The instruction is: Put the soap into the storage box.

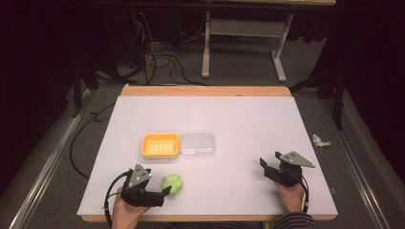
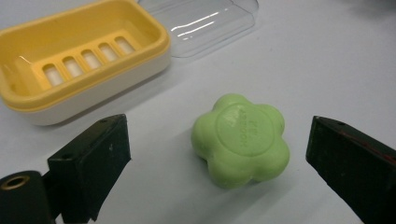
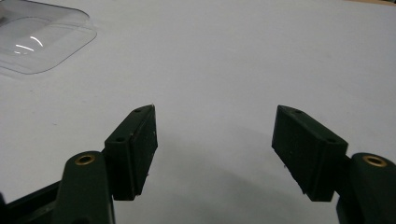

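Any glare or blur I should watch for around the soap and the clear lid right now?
High view: even light on the table, dark surroundings; green soap small and soft-edged. Left gripper view: soap sharp enough to show embossing, though unreadable; near jaws blurred; bright streaks on the clear lid. Right gripper view: glare lines on the lid, soft shadow under the open jaws.

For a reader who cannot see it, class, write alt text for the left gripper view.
A green flower-shaped bar of soap lies on the white table between the open black jaws of the left claw, touching neither. Behind it sit an empty yellow slotted plastic soap dish and a clear plastic lid.
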Demonstrator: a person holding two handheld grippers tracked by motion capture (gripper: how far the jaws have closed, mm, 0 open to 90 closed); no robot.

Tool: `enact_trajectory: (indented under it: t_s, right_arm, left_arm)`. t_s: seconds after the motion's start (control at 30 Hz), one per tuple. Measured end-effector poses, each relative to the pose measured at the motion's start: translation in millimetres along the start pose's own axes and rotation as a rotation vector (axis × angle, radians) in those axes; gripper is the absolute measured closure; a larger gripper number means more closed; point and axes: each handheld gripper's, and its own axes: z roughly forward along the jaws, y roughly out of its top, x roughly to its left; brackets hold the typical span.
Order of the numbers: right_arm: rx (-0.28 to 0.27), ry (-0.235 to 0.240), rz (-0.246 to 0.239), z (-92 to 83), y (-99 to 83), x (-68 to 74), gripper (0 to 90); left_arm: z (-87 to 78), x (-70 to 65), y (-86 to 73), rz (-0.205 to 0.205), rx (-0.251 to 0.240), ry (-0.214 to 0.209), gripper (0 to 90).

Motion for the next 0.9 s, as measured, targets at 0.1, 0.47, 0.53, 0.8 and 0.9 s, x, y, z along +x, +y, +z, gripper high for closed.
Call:
enact_trajectory:
  t_s: [0.1, 0.47, 0.53, 0.8, 0.9]
  right_arm:
    - [0.0, 0.001, 0.0, 0.0, 0.0, 0.0, 31.6]
    - [0.0, 0.002, -0.005, -0.1, 0.0, -0.1, 31.6]
    - [0.0, 0.002, -0.005, -0.1, 0.0, -0.1, 31.6]
    - [-0.001, 0.001, -0.006, -0.1, 0.0, 0.1, 31.6]
    - [-0.001, 0.001, -0.006, -0.1, 0.0, 0.1, 31.6]
  left_arm:
    - [5.1, -2.9, -4.6, 0.005, 0.017, 0.01, 6.8]
    - [23.7, -10.4, -17.7, 0.059, 0.107, 0.04, 7.7]
    - [26.4, -11.5, -19.1, 0.057, 0.113, 0.04, 7.9]
    - [36.5, -11.3, -22.6, 0.044, 0.14, 0.064, 13.7]
    - [38.3, -11.8, -24.5, 0.045, 0.149, 0.068, 14.5]
